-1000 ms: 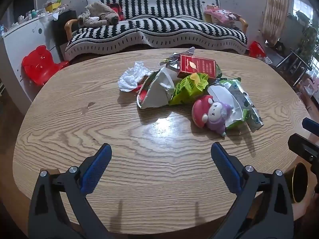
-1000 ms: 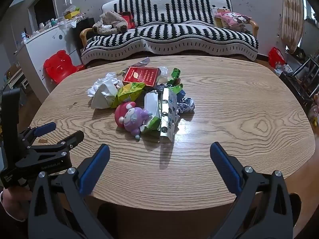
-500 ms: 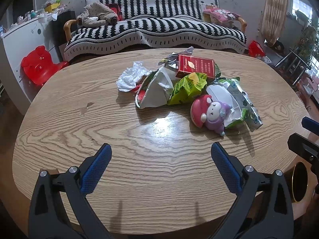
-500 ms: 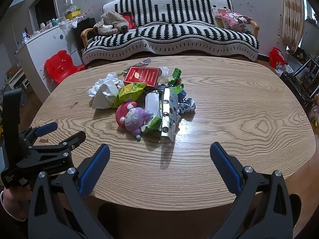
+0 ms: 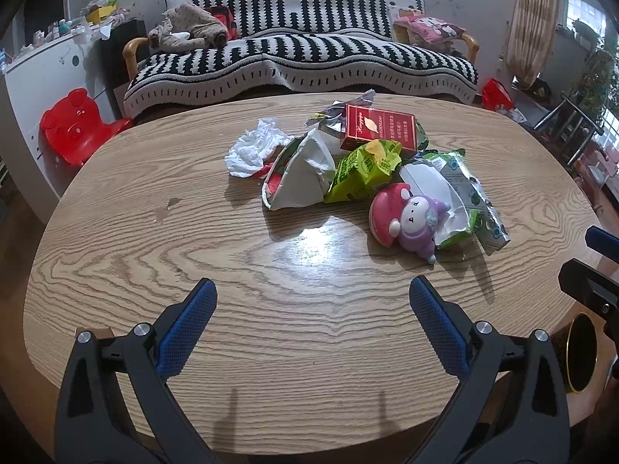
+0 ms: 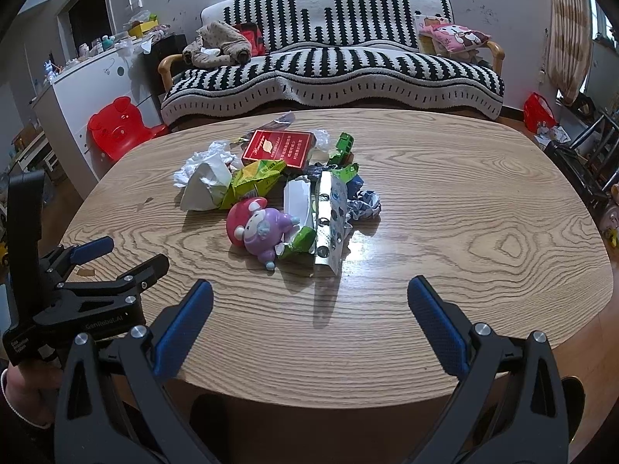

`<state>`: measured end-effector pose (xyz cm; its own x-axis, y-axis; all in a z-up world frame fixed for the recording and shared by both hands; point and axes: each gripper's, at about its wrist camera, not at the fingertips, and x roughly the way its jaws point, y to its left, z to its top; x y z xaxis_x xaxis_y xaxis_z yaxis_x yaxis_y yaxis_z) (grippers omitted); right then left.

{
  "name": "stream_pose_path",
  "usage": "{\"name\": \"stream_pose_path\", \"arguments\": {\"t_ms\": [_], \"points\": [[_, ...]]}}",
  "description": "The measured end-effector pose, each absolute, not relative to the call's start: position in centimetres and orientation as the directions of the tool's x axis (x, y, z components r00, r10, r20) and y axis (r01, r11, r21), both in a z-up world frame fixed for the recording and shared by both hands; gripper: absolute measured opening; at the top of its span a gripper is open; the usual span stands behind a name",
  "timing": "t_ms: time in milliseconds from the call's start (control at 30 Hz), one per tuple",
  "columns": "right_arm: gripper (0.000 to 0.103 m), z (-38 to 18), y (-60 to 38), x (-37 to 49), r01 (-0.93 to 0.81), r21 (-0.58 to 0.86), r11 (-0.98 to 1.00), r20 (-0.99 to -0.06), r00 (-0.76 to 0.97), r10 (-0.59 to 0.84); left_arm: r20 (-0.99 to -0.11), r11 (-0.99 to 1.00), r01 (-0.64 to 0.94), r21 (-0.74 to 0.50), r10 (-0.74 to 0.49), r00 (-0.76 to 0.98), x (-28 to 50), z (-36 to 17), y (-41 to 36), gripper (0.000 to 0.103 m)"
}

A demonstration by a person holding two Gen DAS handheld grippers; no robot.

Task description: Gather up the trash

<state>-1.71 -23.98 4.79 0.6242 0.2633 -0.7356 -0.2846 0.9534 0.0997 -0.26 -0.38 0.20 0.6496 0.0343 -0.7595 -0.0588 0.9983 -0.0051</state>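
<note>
Table (image 5: 271, 309) glossy grained wood; tissue (image 5: 253, 149) crumpled paper; toy (image 6: 259, 228) smooth plastic; wrapper (image 6: 329, 216) shiny foil.

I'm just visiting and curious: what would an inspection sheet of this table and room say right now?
Surface: oval wooden table, a small chip on its left part.
Job's things: trash pile mid-table: white tissue, red box, yellow-green wrapper, silver-lined wrapper.
Clutter: pink and purple toy against the pile.
Grippers: left gripper and right gripper open, empty, short of the pile.
Cables: nothing seen.
Surroundings: striped sofa, red child's chair.
</note>
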Motion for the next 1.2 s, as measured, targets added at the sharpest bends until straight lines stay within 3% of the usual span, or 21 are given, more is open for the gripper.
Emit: {"name": "stream_pose_path", "arguments": {"t_ms": [800, 1067, 1200], "points": [[0.097, 4.8, -24.0, -1.7, -0.285, 0.101, 0.953, -0.736, 0.624, 0.265, -0.76, 0.998, -0.059, -0.007, 0.032, 0.649, -0.2, 0.1, -0.4, 0.097], [0.097, 4.5, -25.1, 0.8, -0.252, 0.165, 0.954, -0.742, 0.606, 0.288, -0.8, 0.994, -0.07, -0.079, -0.022, 0.599, 2.2, -0.8, 0.6, 0.097], [0.091, 3.5, -25.6, 3.4, -0.236, 0.175, 0.956, -0.756, 0.59, 0.283, -0.813, 0.997, -0.043, -0.059, -0.023, 0.581, 5.3, -1.6, 0.7, 0.097]]}}
